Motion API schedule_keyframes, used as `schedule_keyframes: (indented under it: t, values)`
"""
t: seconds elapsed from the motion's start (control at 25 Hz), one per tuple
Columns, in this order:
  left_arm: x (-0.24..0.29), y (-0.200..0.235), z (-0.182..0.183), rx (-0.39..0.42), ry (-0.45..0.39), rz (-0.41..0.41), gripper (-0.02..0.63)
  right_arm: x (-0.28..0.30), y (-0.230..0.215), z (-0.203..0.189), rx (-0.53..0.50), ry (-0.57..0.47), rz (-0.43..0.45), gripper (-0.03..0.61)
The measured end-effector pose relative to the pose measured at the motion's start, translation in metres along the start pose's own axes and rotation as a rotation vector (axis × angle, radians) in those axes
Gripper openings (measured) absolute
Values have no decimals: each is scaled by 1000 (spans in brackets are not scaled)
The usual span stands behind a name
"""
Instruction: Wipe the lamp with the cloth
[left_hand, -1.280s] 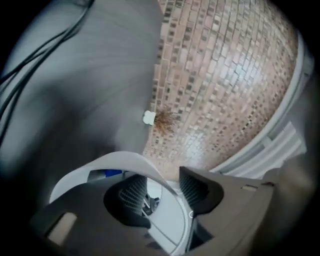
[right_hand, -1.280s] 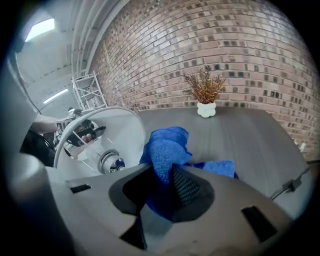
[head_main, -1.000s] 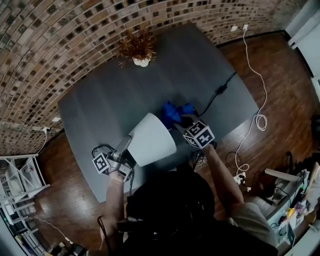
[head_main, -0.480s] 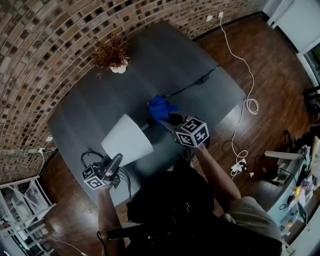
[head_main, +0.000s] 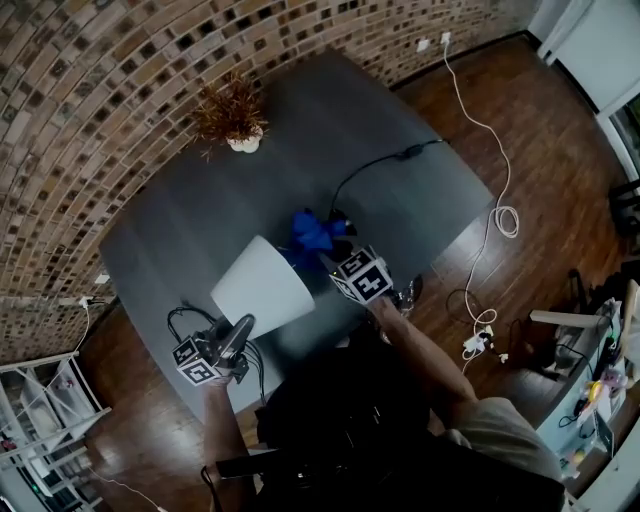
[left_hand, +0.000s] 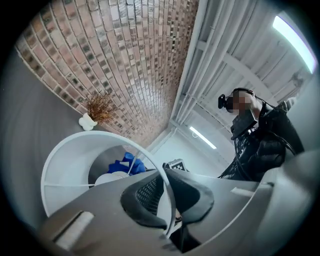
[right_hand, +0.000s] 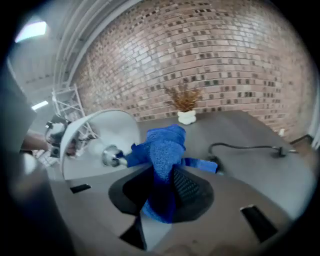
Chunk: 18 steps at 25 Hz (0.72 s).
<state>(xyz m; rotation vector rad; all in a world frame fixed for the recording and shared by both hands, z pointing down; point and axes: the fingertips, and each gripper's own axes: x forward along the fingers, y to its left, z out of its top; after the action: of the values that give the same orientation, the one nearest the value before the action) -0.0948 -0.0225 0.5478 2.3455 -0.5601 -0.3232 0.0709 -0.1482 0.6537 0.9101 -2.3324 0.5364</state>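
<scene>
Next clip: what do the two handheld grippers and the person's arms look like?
The left gripper and right gripper have grey plastic bodies and black, grid-textured pads. Each carries a white cube printed with black square markers. A black cable loops beside the left one. The forearms are bare; a pale short sleeve shows on the right upper arm.

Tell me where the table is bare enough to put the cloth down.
Bare: the wide stretch of table between the plant and the lamp shade, and the corner to the right of the cord, out to the table's edge. Crowded: the near edge around the lamp shade and cloth.
</scene>
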Motion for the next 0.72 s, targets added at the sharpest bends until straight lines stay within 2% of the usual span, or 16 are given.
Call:
schedule_keyframes:
  t: [0.08,0.12,0.28,0.36,0.48,0.64,0.72]
  values:
    - [0,-2,-2,9,2,-6,17,-13,-32,-1,11,18,-102,95]
    - [-1,-3,-4,15,4,-9,17,-17,-35,4,7,7,-107,95]
    - [-3,-6,-11,45,9,-16,17,-5,8,23,-95,-18,7,95]
    - [-2,-8,-14,53,8,-12,17,6,14,13,-166,28,-6,95]
    - [0,-9,-15,61,11,-14,17,-5,-29,0,-262,100,-166,95]
    - [0,-9,-14,72,11,-5,17,-33,-70,-2,-464,144,-313,97]
    - [2,-10,-15,78,14,-4,17,-53,-96,-3,-489,168,-431,97]
